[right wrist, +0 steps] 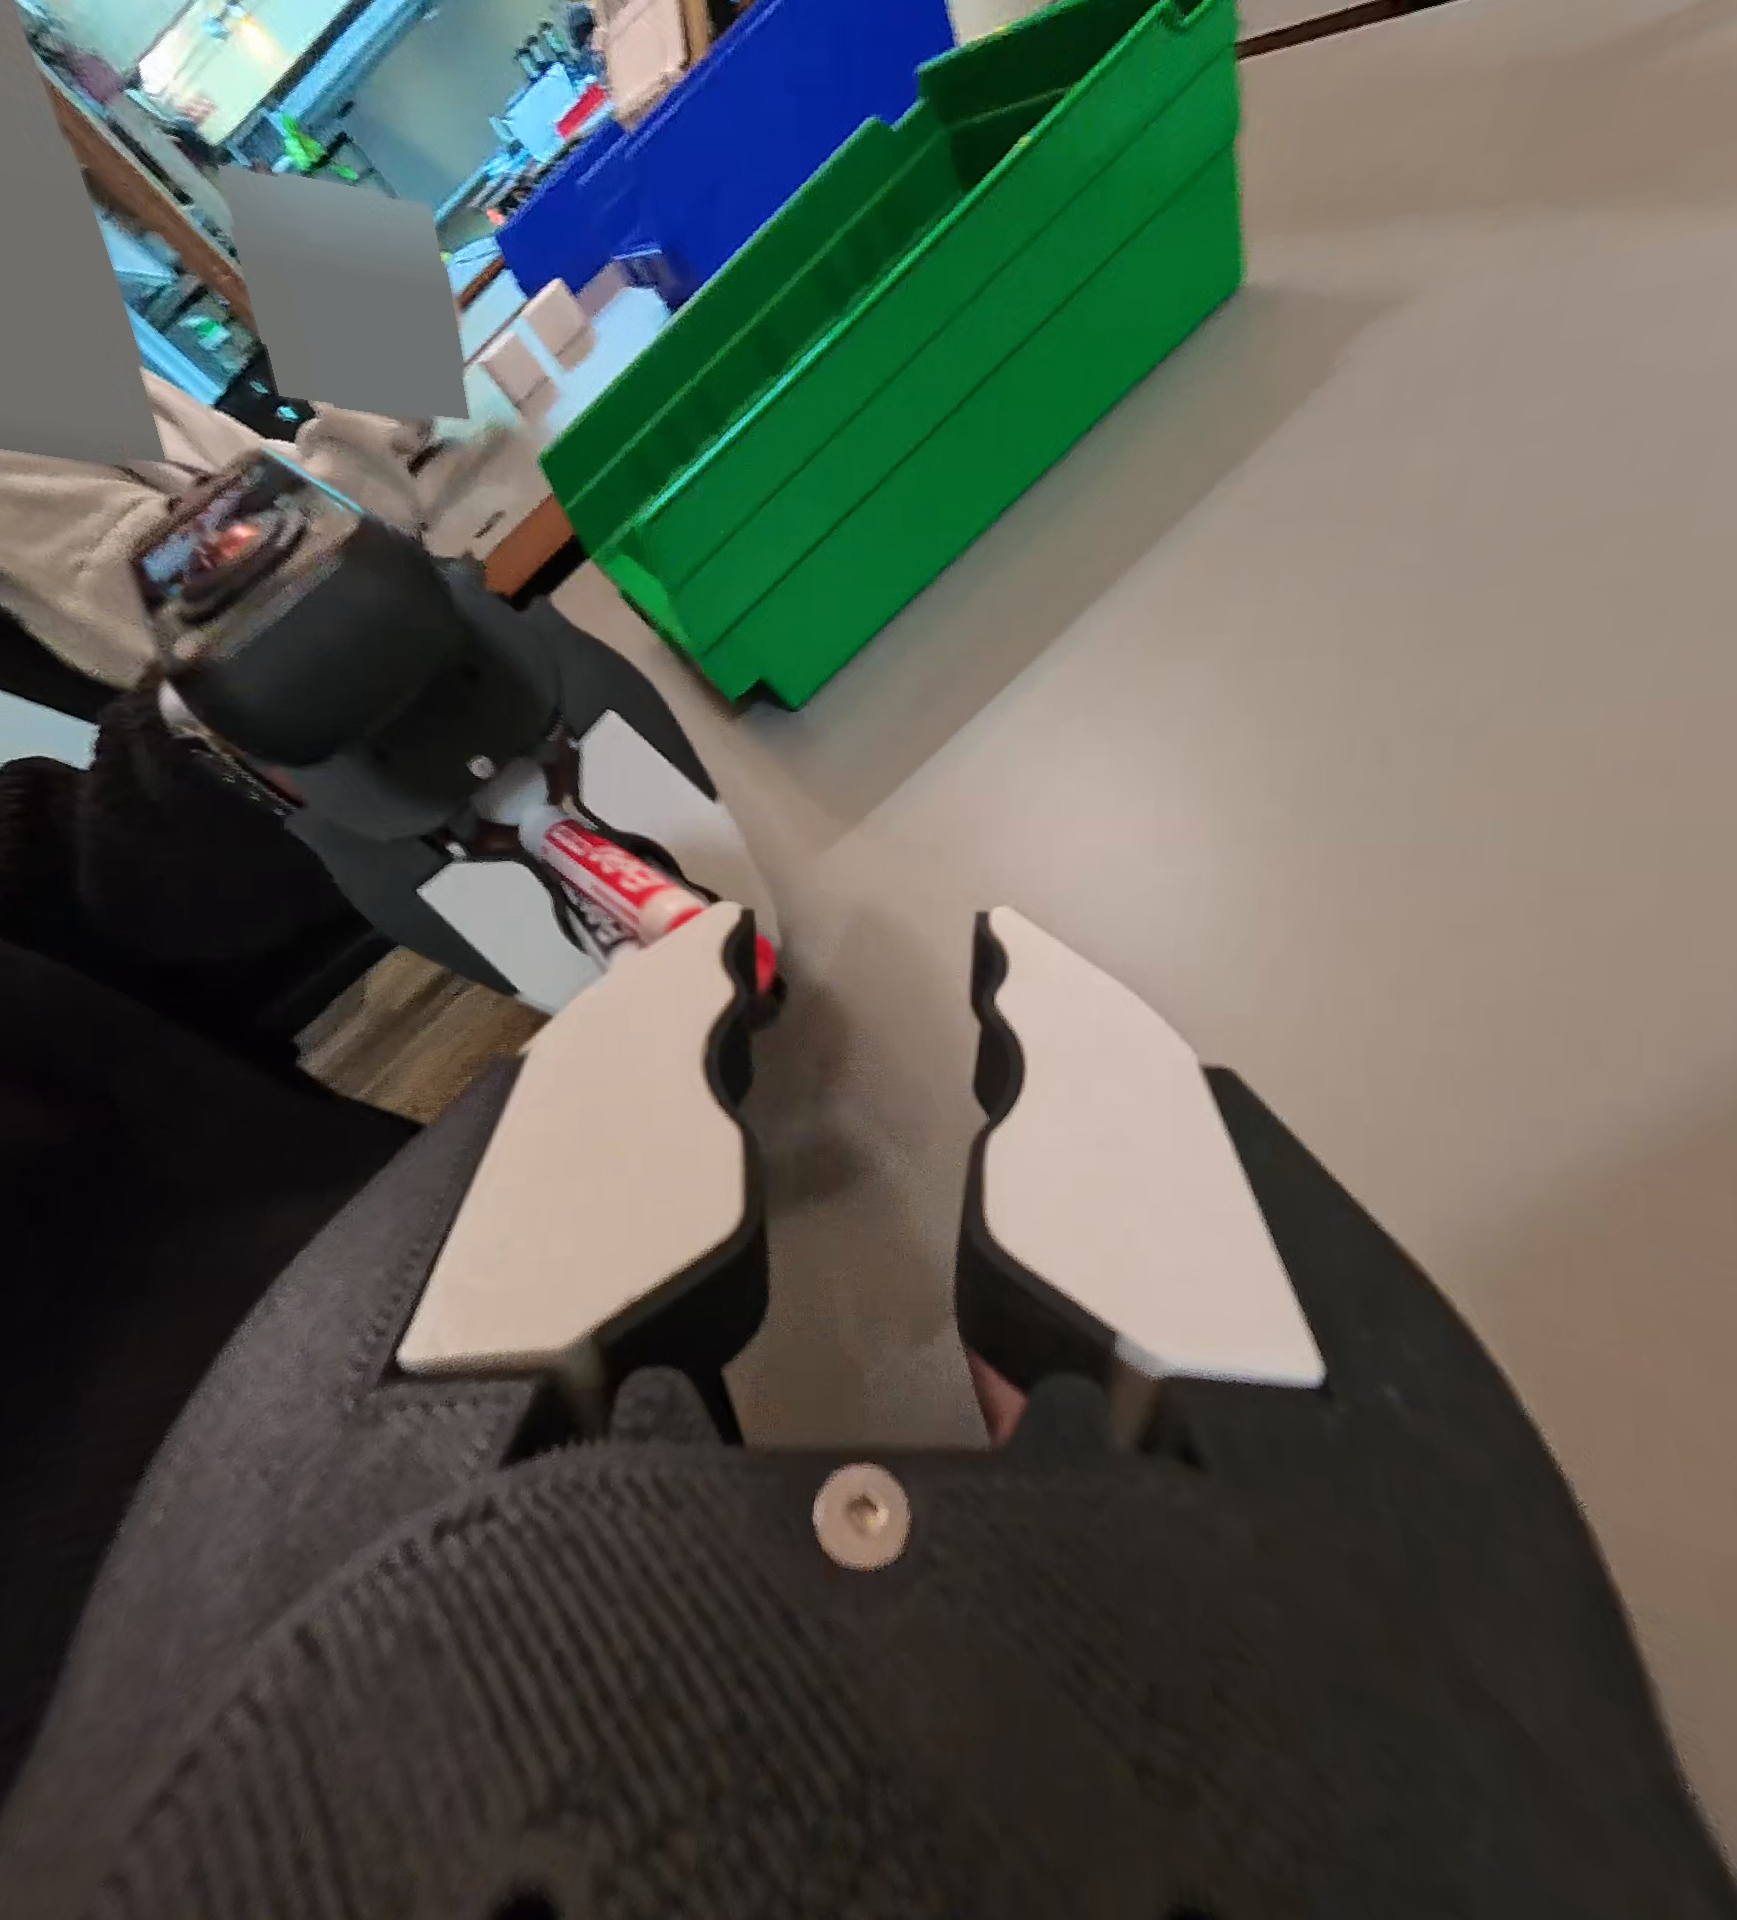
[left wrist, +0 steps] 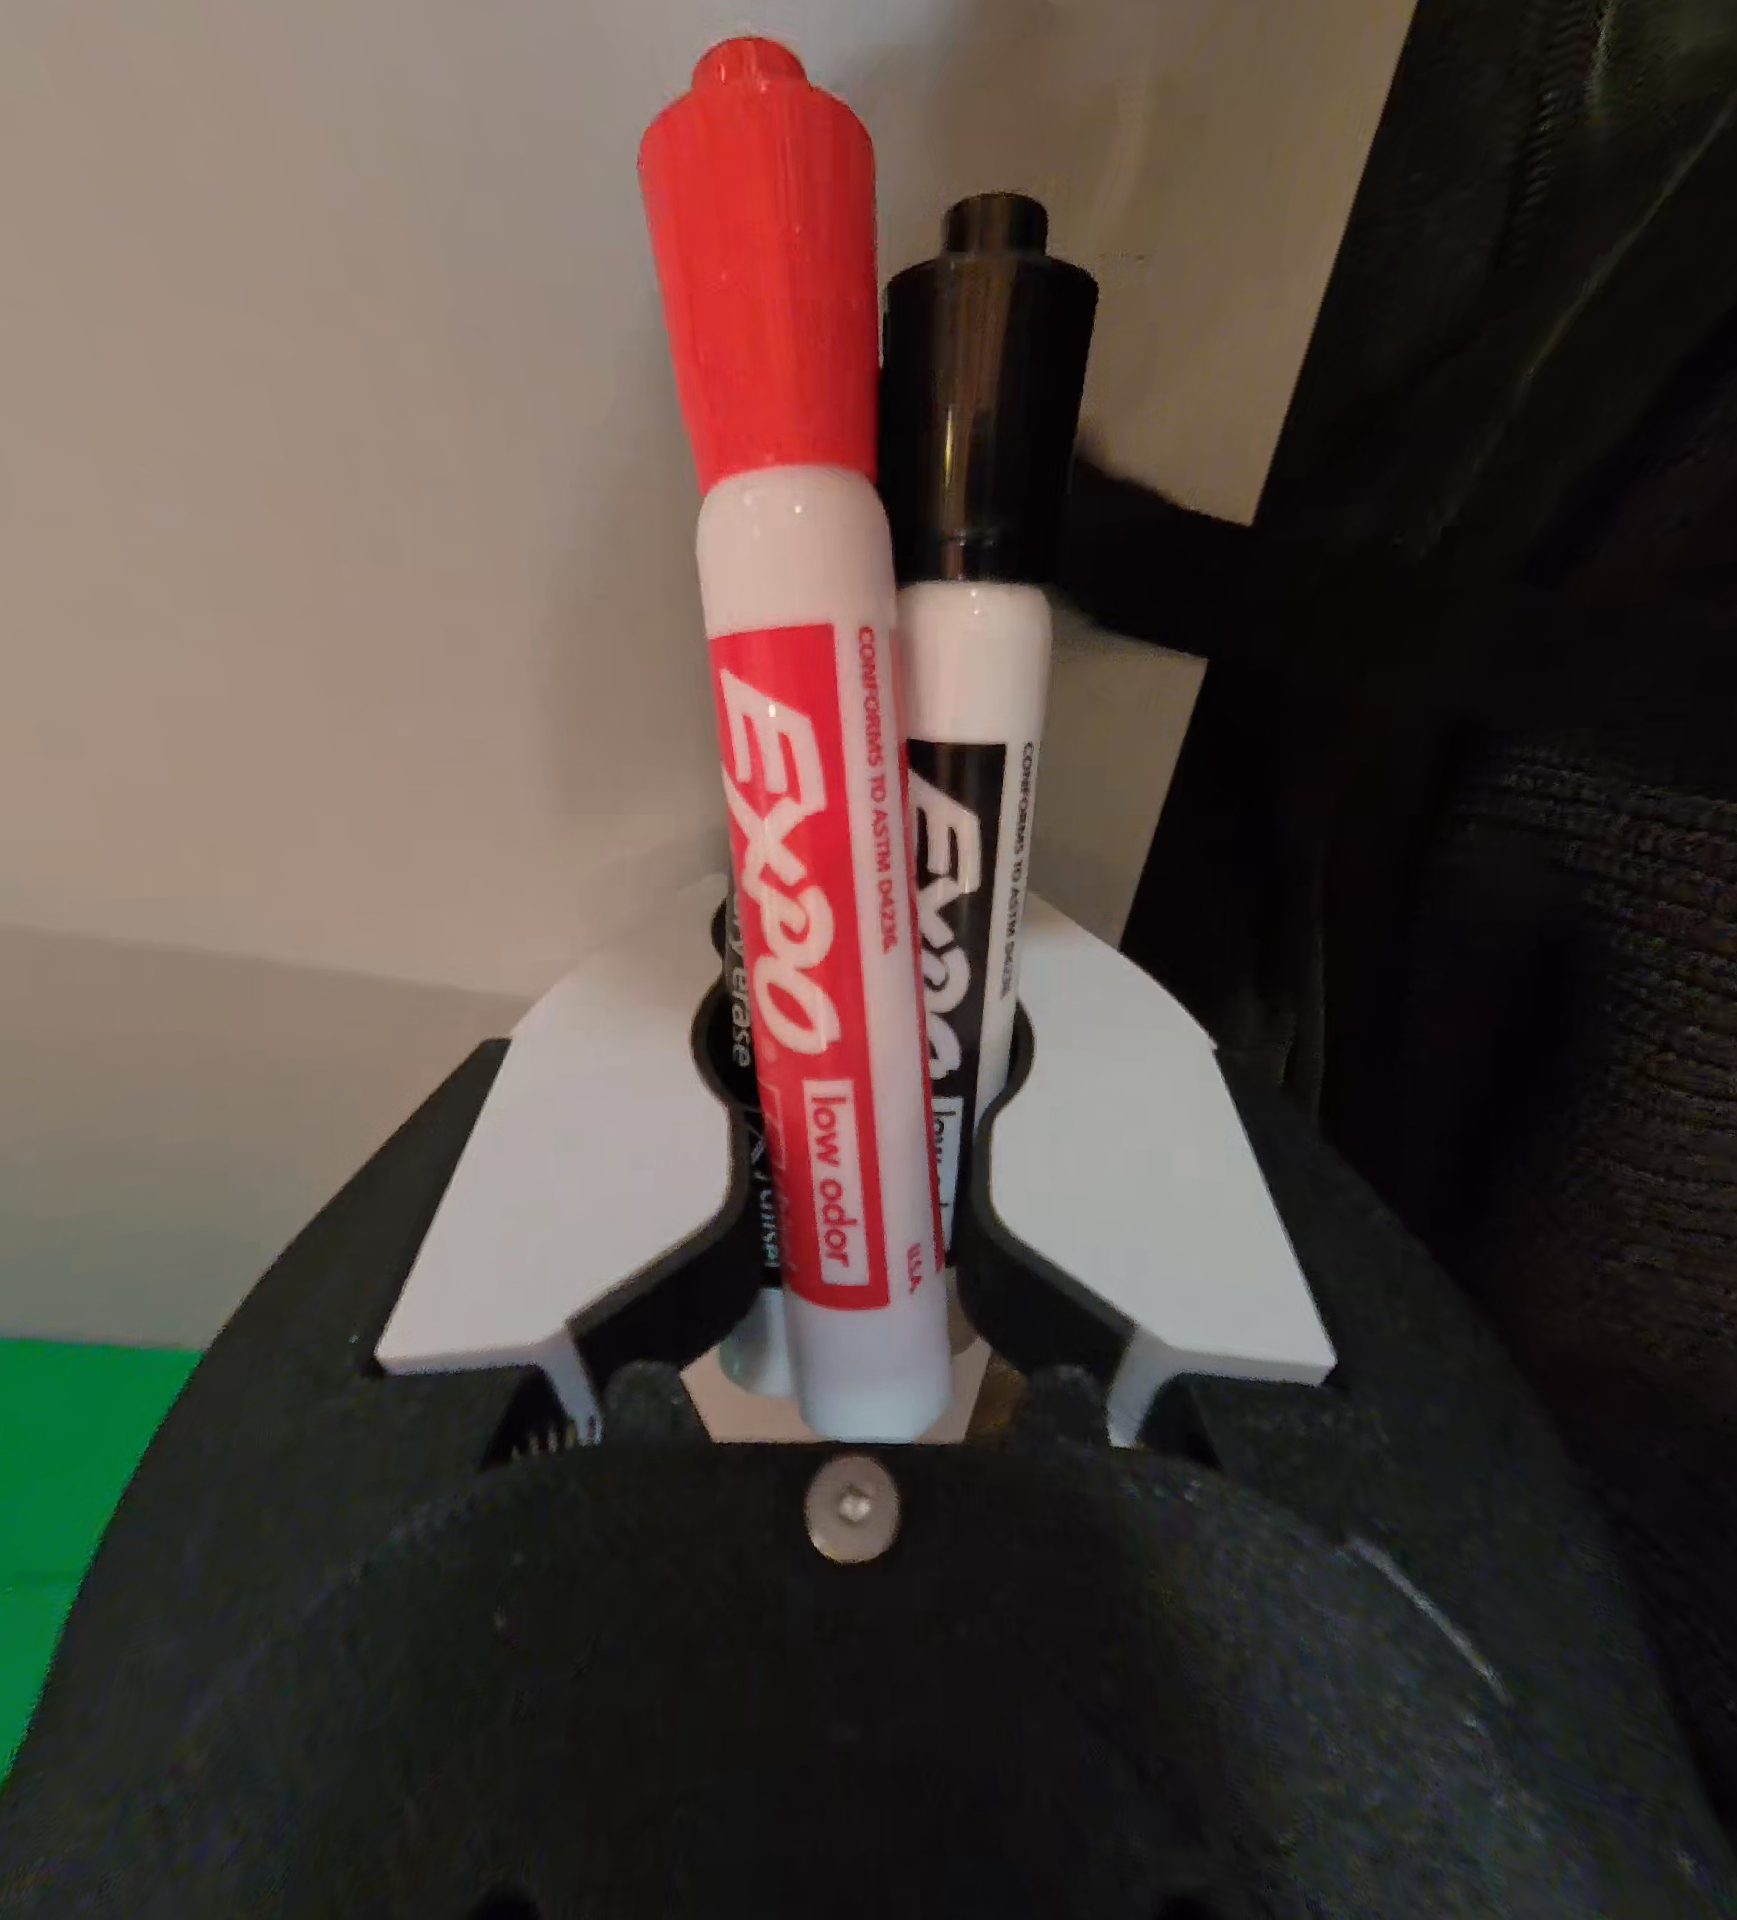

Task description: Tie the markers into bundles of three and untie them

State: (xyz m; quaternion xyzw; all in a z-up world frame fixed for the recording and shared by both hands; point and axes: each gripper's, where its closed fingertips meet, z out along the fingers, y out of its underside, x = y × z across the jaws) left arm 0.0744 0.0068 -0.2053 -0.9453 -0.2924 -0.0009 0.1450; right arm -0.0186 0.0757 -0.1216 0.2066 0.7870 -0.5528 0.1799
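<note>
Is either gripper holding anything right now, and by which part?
The left gripper clamps a red-capped marker and a black-capped marker by their lower barrels. The right gripper is open and empty.

Red marker (left wrist: 791, 790): glossy plastic barrel, smooth, with a ribbed red cap. Black marker (left wrist: 978, 644): same glossy plastic, cap shiny black. Left gripper (left wrist: 859, 1049): fingers faced with smooth matt white plates on black, finely grained plastic; body matt black with layered ridges; one dull metal screw (left wrist: 851, 1509). Right gripper (right wrist: 859, 1039): identical finish, ridged matt black shell. Table (right wrist: 1415, 727): smooth, matt, pale grey. Green bin (right wrist: 905, 416): smooth plastic, slight sheen. Sleeve (left wrist: 1622, 1039): black ribbed knit cloth.
</note>
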